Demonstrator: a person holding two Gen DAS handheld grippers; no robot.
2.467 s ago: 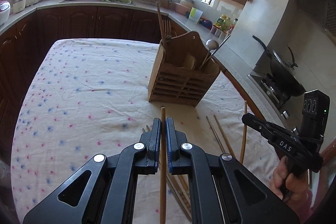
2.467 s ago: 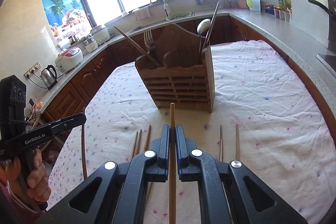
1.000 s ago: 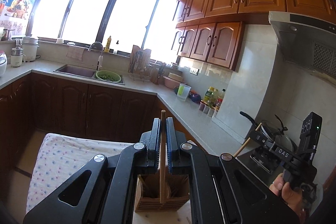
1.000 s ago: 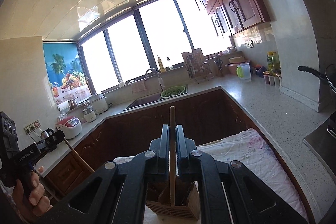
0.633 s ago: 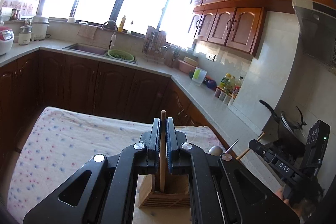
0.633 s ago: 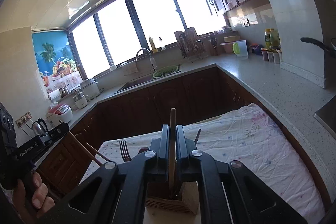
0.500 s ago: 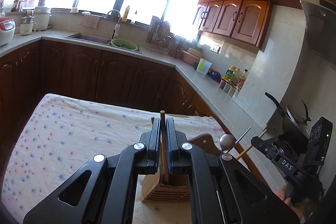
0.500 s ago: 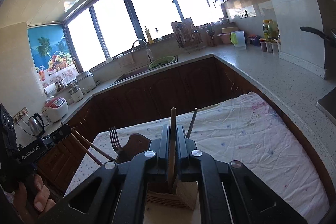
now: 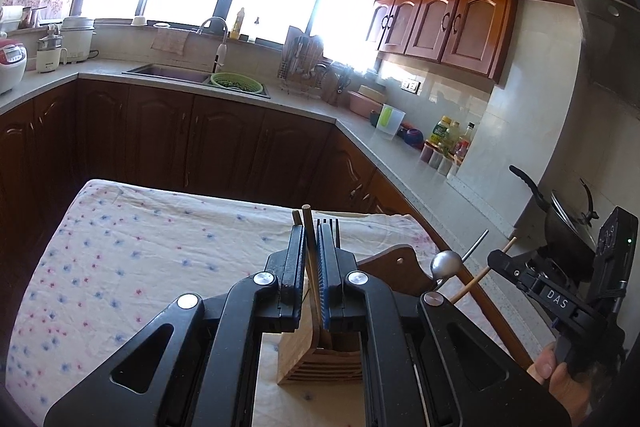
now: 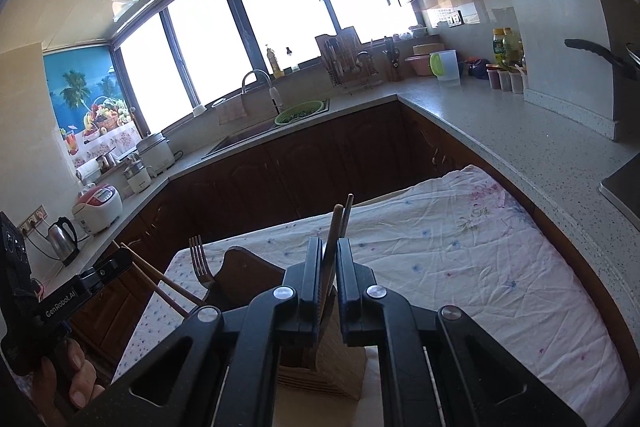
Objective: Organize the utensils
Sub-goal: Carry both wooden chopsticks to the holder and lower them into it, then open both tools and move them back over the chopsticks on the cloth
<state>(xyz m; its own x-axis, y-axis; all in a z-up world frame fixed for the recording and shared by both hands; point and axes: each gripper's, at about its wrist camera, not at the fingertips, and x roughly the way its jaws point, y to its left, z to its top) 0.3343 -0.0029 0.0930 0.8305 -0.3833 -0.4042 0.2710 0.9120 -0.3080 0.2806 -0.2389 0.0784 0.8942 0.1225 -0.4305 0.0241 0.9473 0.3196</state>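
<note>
Two black hand-held grippers, left (image 9: 312, 259) and right (image 10: 329, 267), each clamp one wooden chopstick (image 9: 308, 227) standing in the slatted wooden utensil holder (image 9: 316, 359), alongside one fork (image 10: 199, 261) and one ladle (image 9: 445, 262).

Both handheld tools are matte black plastic. The left gripper (image 9: 312, 267) has two broad linkage arms with long triangular cut-outs, four round silver pivot screws, and flat fingers (image 9: 326, 279) lined on the inner face with ribbed blue pads. The right gripper (image 10: 328, 279) is built the same, with silver screws at its pivots and black fingers (image 10: 346, 275). Seen side-on, the right tool bears white "DAS" lettering and a small green light on its rear block; the left one reads "GenRobot.AI" in white.
</note>
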